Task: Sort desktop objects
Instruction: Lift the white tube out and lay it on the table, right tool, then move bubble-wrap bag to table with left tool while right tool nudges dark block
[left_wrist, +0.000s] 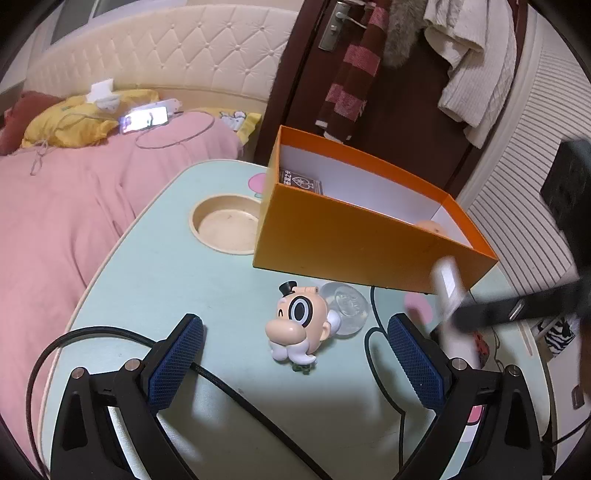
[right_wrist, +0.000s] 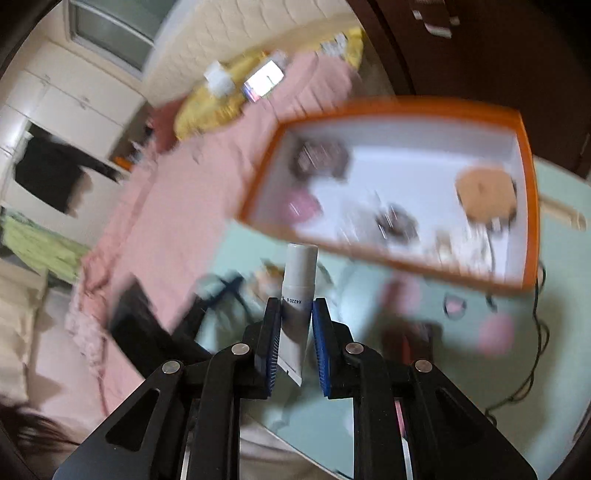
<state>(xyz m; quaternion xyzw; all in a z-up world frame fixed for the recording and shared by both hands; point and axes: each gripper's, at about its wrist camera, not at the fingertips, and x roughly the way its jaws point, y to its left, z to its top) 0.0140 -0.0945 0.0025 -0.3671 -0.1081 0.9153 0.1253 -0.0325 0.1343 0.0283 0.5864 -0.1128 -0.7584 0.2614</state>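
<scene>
Right gripper (right_wrist: 295, 314) jaws pinch white tube (right_wrist: 297, 291) mid-body near orange box (right_wrist: 530, 206): light, squashy, slick; left gripper (left_wrist: 295, 354) jaws wide, empty.

White tube (right_wrist: 298, 291) held up near the orange box (left_wrist: 354, 236), cartoon head toy (left_wrist: 297, 325) and clear round lid (left_wrist: 345, 306) lying just before the box
</scene>
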